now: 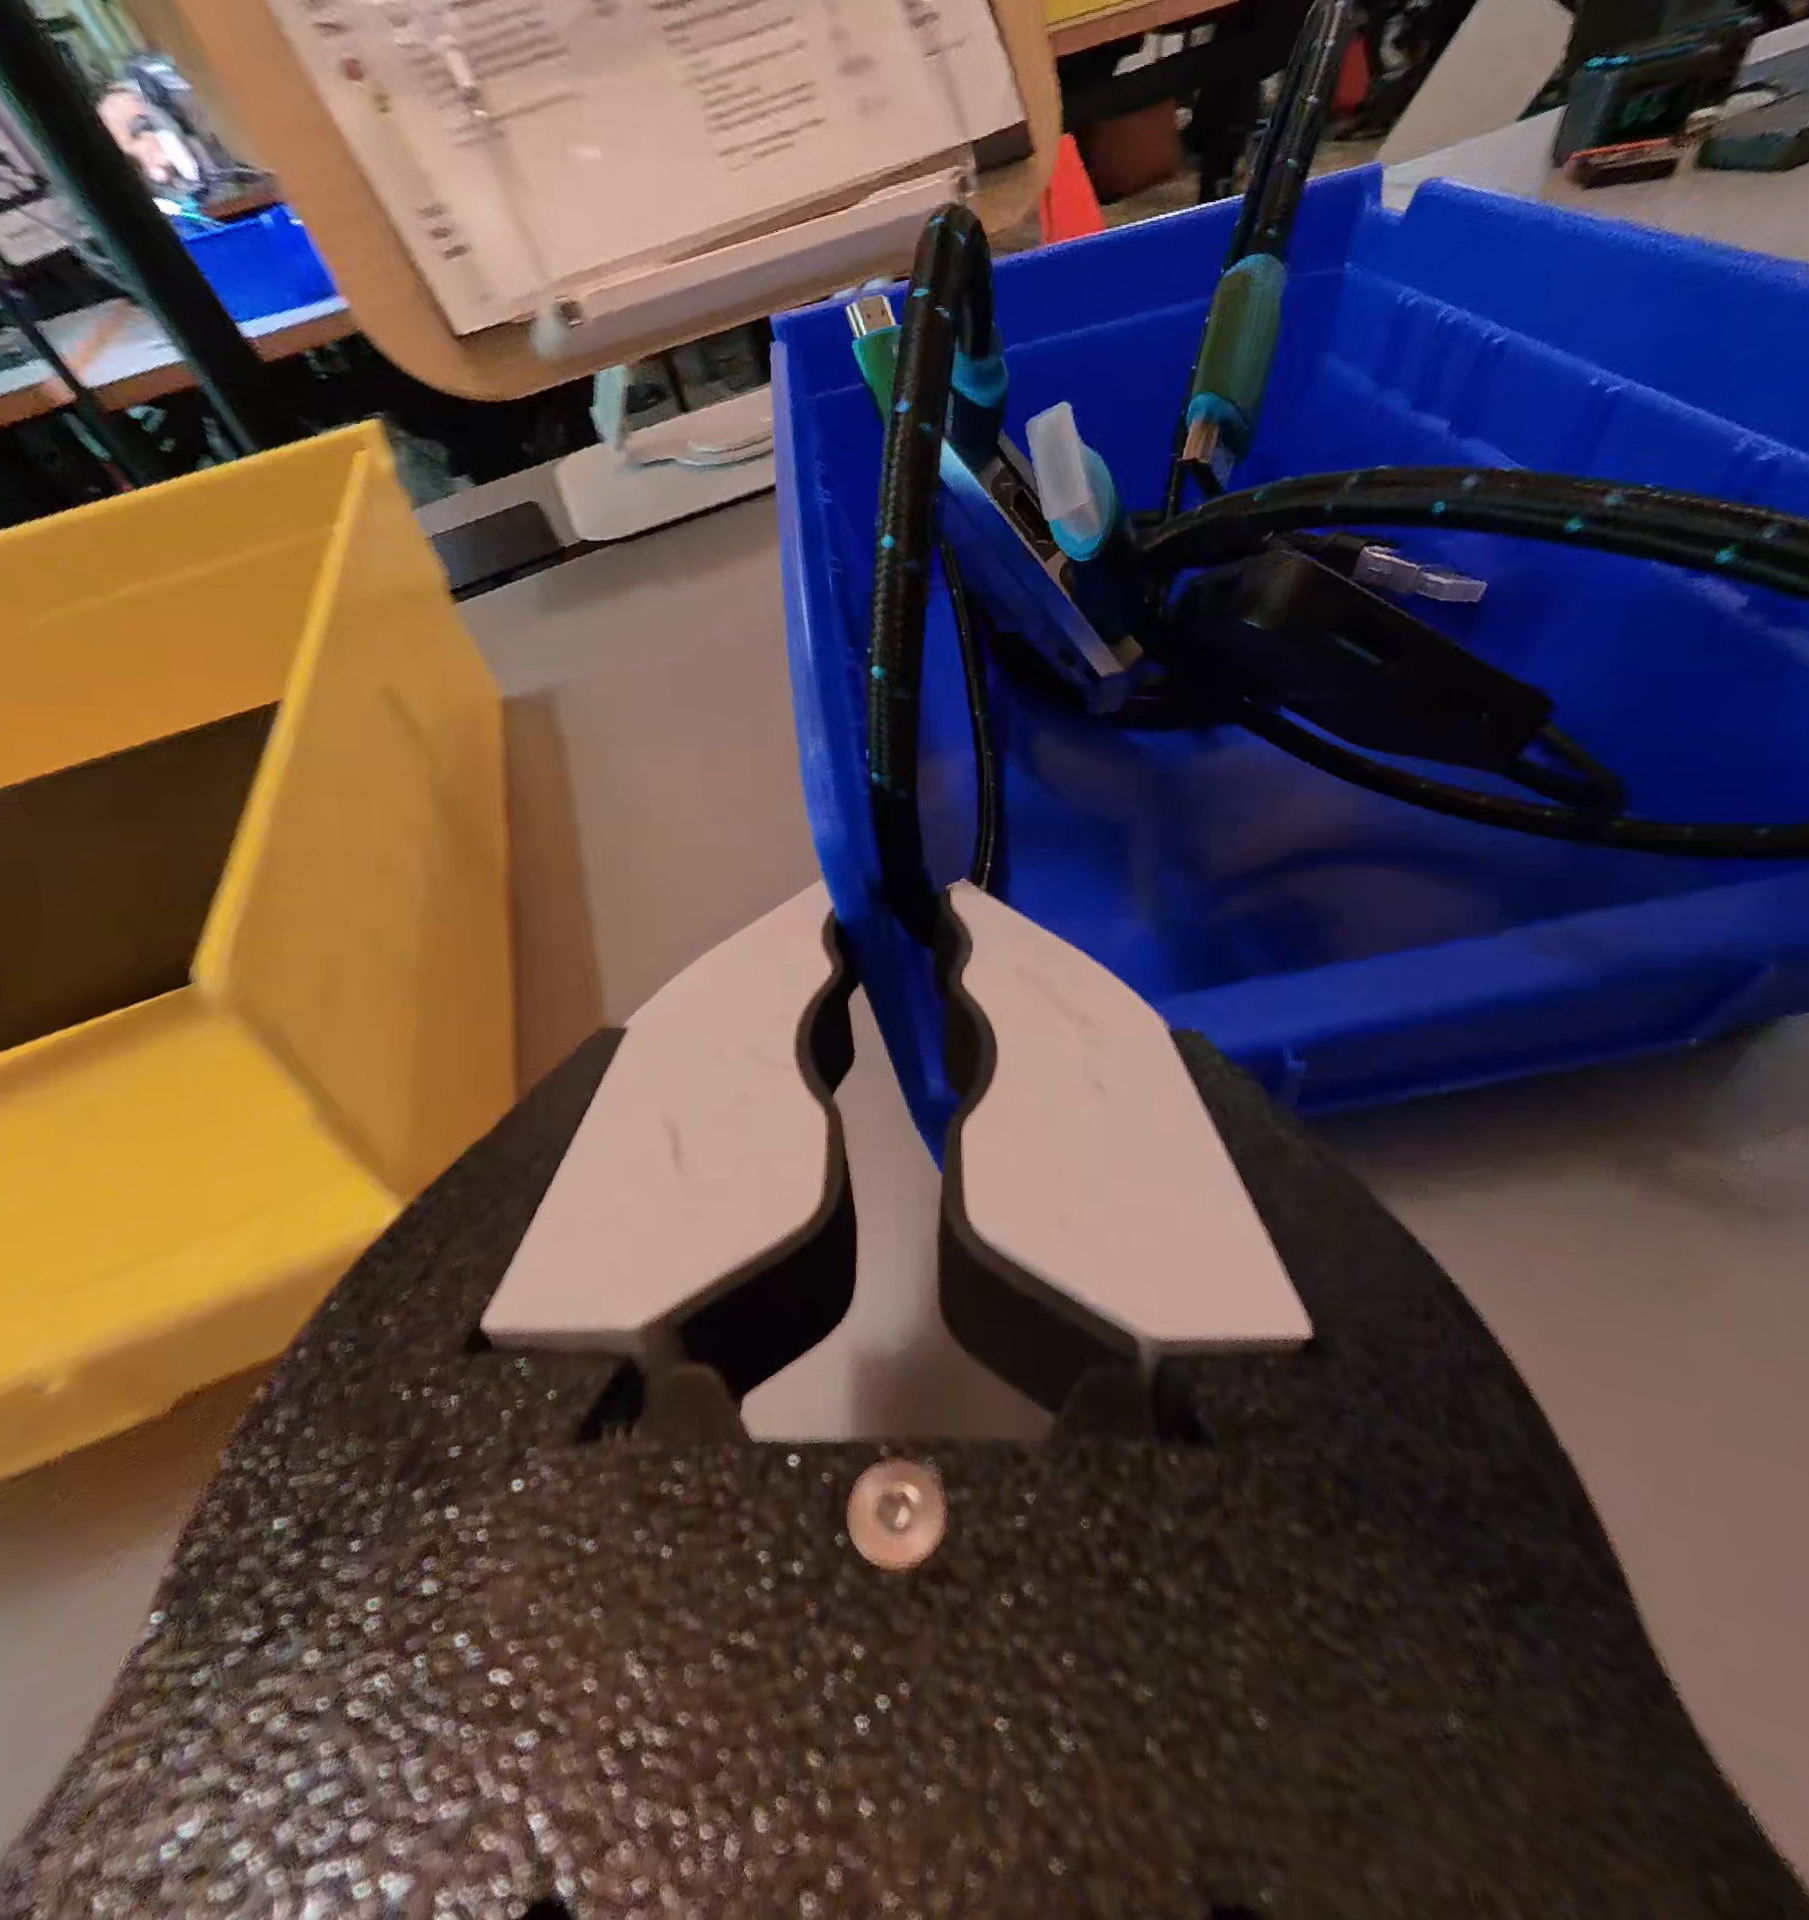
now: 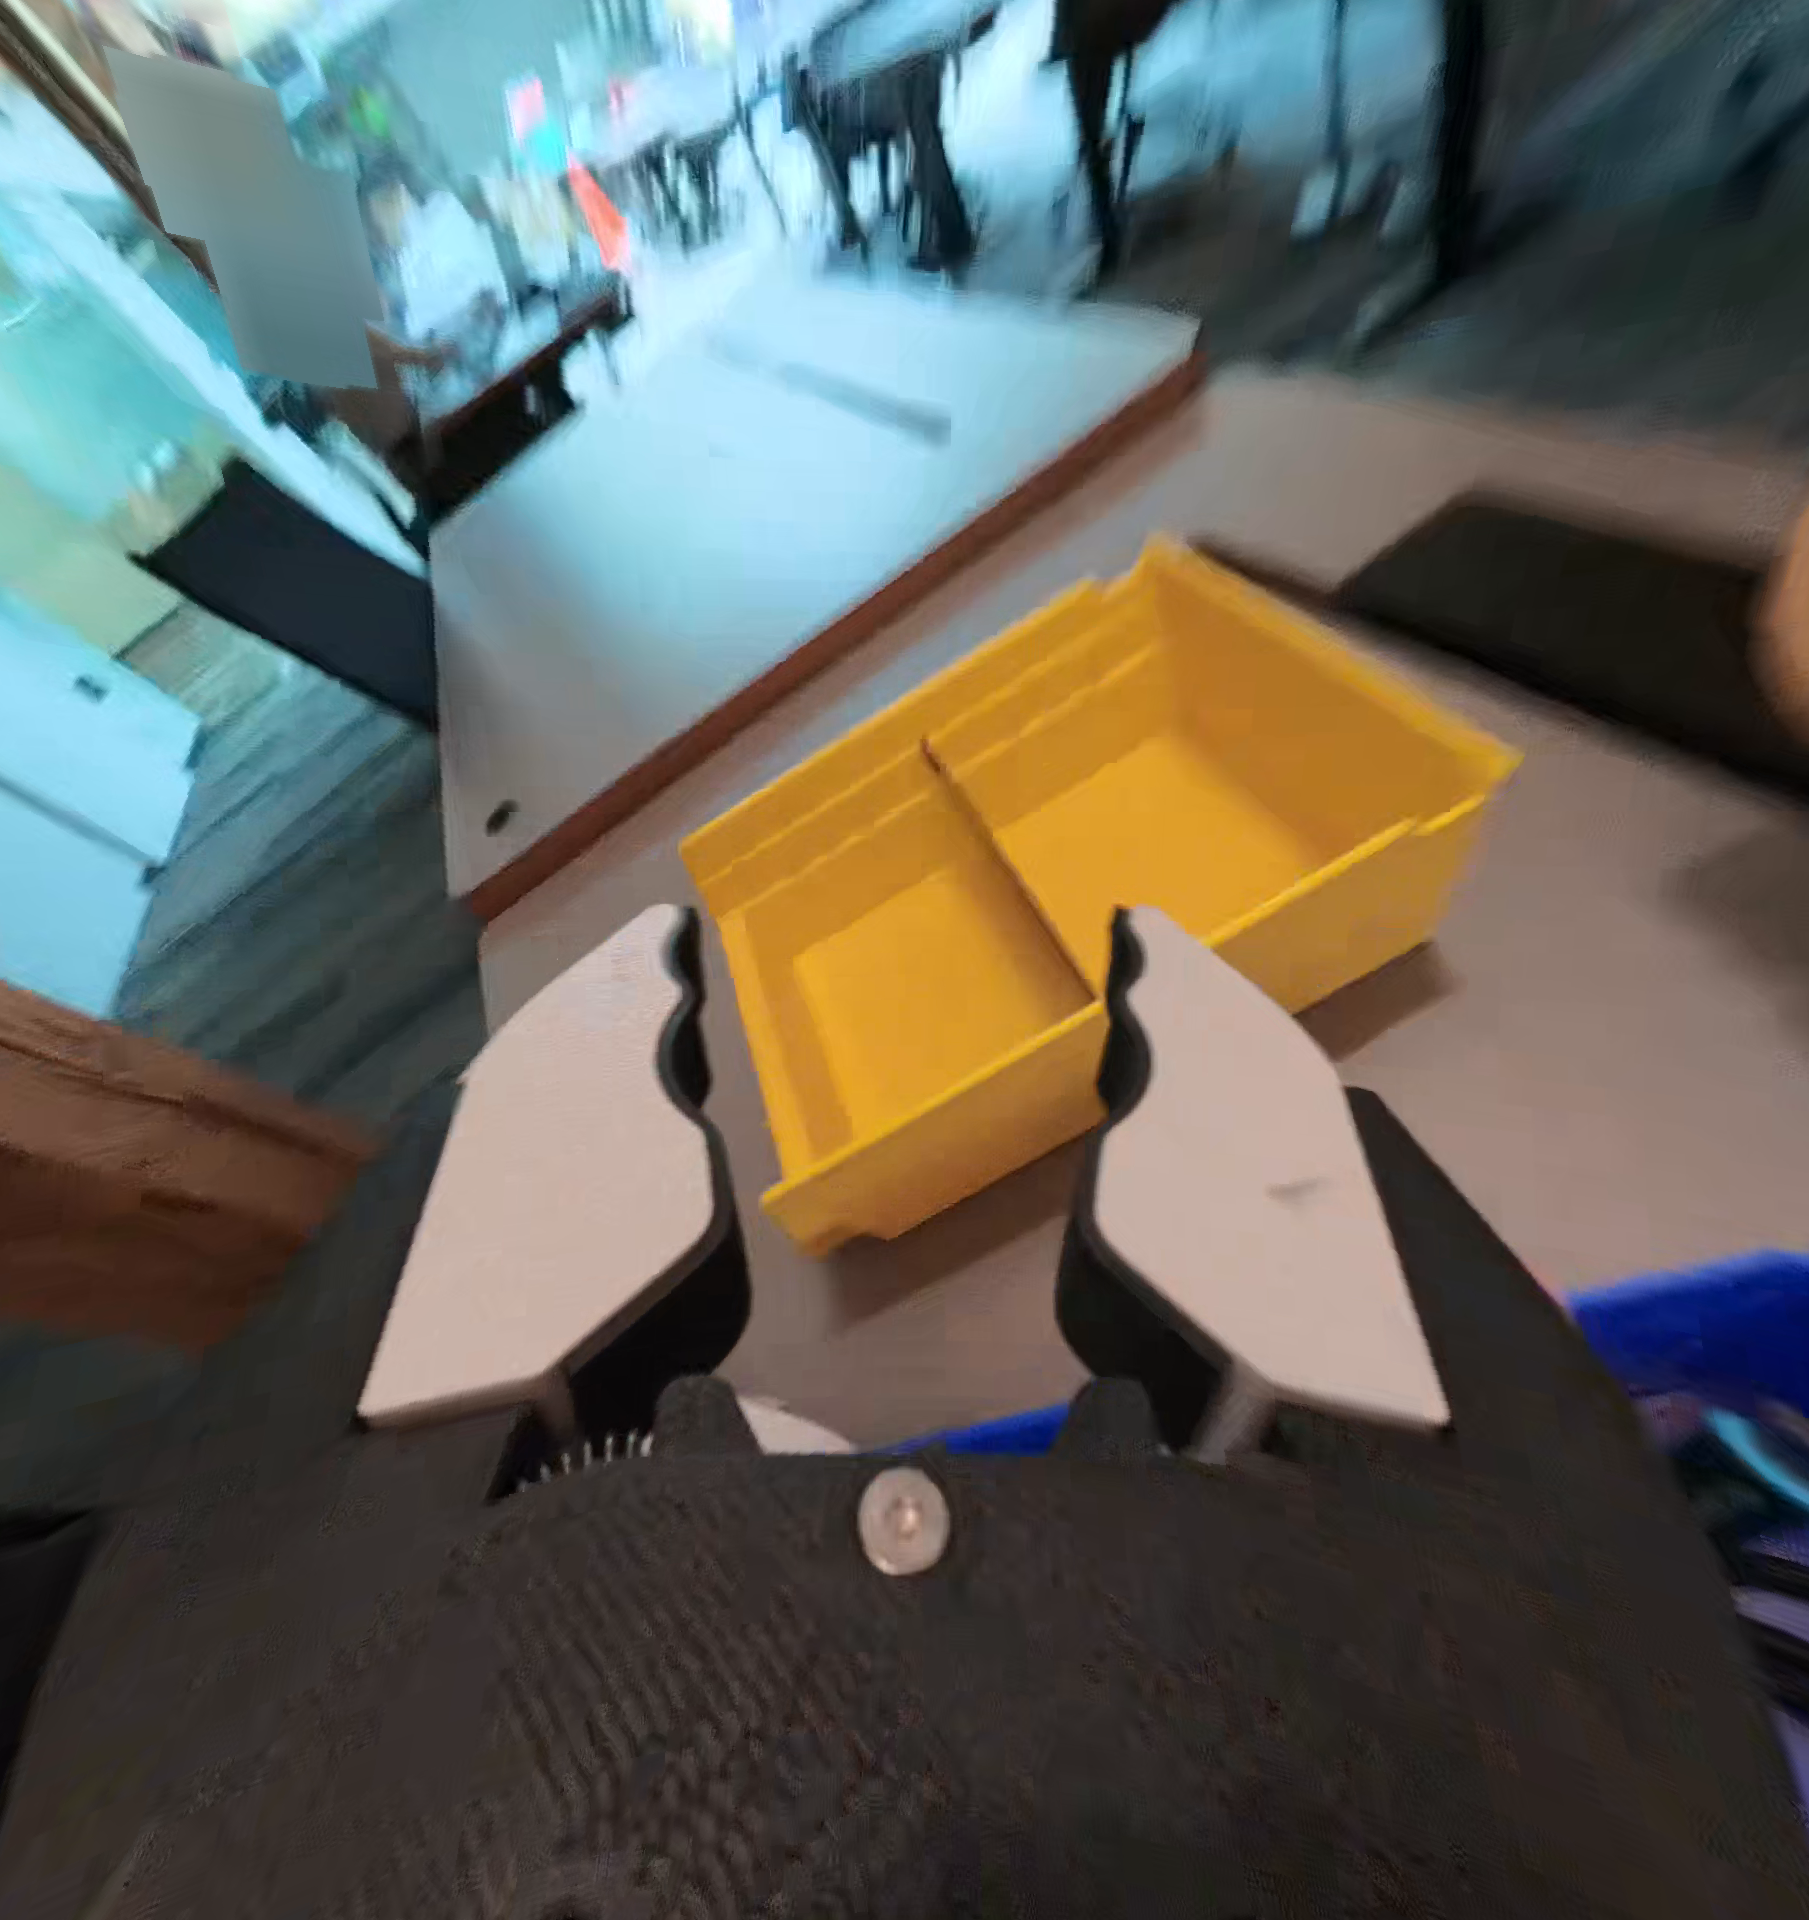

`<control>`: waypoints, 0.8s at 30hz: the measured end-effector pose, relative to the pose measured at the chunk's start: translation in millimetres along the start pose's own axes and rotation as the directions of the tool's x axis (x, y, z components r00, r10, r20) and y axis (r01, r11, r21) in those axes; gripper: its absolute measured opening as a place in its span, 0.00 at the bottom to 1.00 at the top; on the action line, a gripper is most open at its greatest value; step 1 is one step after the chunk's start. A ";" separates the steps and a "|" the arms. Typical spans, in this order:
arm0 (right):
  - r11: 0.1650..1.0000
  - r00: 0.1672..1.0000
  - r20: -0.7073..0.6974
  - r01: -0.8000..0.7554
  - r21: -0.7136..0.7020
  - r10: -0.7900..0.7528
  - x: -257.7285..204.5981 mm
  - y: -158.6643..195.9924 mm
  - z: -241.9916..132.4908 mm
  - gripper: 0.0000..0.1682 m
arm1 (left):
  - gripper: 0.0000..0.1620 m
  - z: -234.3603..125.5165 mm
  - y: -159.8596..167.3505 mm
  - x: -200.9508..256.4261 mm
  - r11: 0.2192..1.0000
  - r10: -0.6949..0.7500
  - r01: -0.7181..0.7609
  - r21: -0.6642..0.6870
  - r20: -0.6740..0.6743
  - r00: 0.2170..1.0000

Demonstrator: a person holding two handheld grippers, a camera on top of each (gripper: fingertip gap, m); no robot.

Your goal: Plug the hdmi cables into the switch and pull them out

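A blue bin (image 1: 1502, 997) holds black braided HDMI cables with teal flecks and a flat blue-and-silver switch (image 1: 1035, 592) leaning against its left wall. A second black box (image 1: 1367, 655) lies beside it. My left gripper (image 1: 895, 920) is shut on one braided cable (image 1: 895, 582) at the bin's near left corner; the cable rises in a loop above the rim. Plugs with green (image 1: 1235, 343) and teal collars (image 1: 1082, 499) stand or hang near the switch. My right gripper (image 2: 900, 997) is open and empty, held above the table in front of a yellow bin (image 2: 1118, 894).
The yellow bin (image 1: 287, 883) with a divider stands left of the blue bin on the grey table (image 1: 651, 727). A wooden stand with papers (image 1: 651, 156) stands behind. The blue bin's edge (image 2: 1710, 1309) shows at the right wrist view's lower right. That view is motion-blurred.
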State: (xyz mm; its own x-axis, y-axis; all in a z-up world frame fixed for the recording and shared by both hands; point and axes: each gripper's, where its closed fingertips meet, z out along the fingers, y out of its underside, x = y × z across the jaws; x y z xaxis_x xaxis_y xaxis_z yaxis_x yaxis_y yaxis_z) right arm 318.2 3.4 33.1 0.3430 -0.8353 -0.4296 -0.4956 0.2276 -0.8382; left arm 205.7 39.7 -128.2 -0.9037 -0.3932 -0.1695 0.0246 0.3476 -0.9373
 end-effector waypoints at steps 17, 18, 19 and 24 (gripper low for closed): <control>0.900 0.744 -0.616 -0.416 -0.126 0.258 146.3 78.8 135.4 0.19 | 0.07 1.5 4.5 -5.5 0.996 -0.081 0.079 -0.031 -0.054 0.995; 0.896 0.751 -0.608 -0.421 -0.141 0.257 148.7 82.8 138.5 0.22 | 0.07 2.2 5.4 -5.3 0.996 -0.087 0.085 -0.040 -0.060 0.994; 0.894 0.757 -0.589 -0.431 -0.123 0.284 148.8 81.4 141.9 0.21 | 0.07 3.2 6.6 -5.3 0.995 -0.093 0.090 -0.050 -0.064 0.994; 0.891 0.743 -0.610 -0.435 -0.130 0.275 153.8 78.7 143.1 0.17 | 0.07 5.0 7.4 -6.9 0.993 -0.108 0.104 -0.058 -0.069 0.992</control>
State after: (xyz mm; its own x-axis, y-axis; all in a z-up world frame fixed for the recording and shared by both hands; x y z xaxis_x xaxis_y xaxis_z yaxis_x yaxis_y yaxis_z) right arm 446.2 -35.5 -147.0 -0.3677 -0.8637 -0.3447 -0.6944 0.5016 -0.5161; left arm 214.3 40.7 -135.5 -0.9285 -0.3685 -0.0463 -0.0942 0.3541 -0.9304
